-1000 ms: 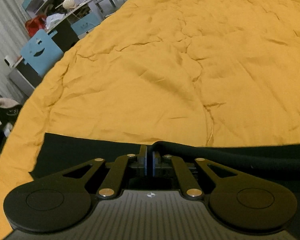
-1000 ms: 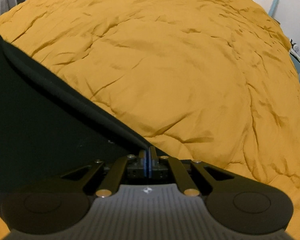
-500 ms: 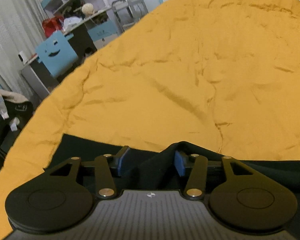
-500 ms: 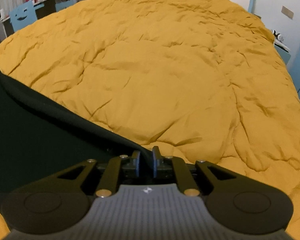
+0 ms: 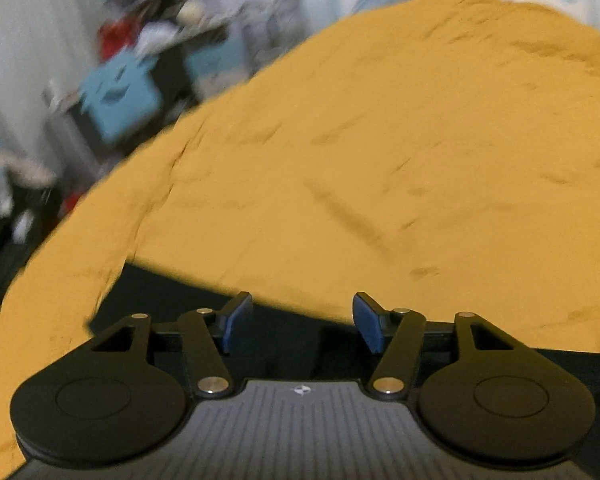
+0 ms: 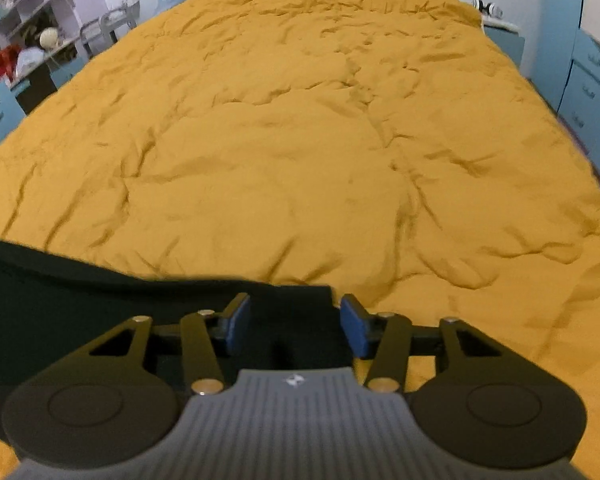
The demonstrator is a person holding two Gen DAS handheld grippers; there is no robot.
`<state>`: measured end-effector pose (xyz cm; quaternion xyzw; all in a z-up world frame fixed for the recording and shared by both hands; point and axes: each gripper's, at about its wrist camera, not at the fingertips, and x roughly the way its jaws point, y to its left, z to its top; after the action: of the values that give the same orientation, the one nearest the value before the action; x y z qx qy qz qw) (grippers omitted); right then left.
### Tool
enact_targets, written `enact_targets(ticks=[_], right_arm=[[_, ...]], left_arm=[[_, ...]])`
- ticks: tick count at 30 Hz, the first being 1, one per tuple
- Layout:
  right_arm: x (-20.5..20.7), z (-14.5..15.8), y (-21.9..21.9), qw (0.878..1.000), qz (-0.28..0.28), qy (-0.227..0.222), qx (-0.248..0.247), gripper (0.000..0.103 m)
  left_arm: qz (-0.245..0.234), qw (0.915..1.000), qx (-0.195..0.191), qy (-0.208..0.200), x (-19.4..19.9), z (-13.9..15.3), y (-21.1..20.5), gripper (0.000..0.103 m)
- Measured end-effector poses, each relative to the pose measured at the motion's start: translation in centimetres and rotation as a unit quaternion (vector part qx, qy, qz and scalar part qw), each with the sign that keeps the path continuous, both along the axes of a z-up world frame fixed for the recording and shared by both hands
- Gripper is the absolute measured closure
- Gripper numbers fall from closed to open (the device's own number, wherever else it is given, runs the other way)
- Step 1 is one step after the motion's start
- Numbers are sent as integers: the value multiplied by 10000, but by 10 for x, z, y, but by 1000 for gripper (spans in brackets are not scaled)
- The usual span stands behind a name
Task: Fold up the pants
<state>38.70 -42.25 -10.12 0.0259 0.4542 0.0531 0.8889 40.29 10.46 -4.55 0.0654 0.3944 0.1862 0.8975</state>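
Pants (image 6: pixel 80 300) lying flat on the bed (image 6: pixel 300 140) at its near edge, below both hand-held grippers, left (image 5: pixel 302 322) and right (image 6: pixel 294 322), cloth between each one's opening jaws; shelves (image 6: pixel 24 12) left of the bed, drawers (image 6: pixel 592 92) right.

Left view motion-blurred — shelves (image 5: pixel 152 36) smeared; pants (image 6: pixel 60 300) cut off leftward

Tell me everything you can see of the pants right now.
The pants are black, soft matte fabric, lying flat on the mustard-yellow quilt at its near end. The right gripper, jaws opening, straddles one corner without pinching it. In the blurred left view, the far edge runs past the left gripper, jaws also opening, apparently clear of the cloth.
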Motion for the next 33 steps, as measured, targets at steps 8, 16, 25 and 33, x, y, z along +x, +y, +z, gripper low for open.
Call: enact_targets(ticks=[8,16,25,33], right_arm=[[-44,-8,2,9995,214,-165,-176,69],[-52,-16,2,9991,108,-256,-320,70],[-44,-17,-18,9989,291,-372,45,72],[21,-40,-44,9940,138,-345,1030,72]], left_arm=[[-2215,9714,-539,663,-23,-19,-86,71],[-1721,9795,-789,686,23,-73,-107,71],[-1650,9817,-909,263,0,-50,-101,71],[-1321,9860,-958,344,-13,-40,-79,71]])
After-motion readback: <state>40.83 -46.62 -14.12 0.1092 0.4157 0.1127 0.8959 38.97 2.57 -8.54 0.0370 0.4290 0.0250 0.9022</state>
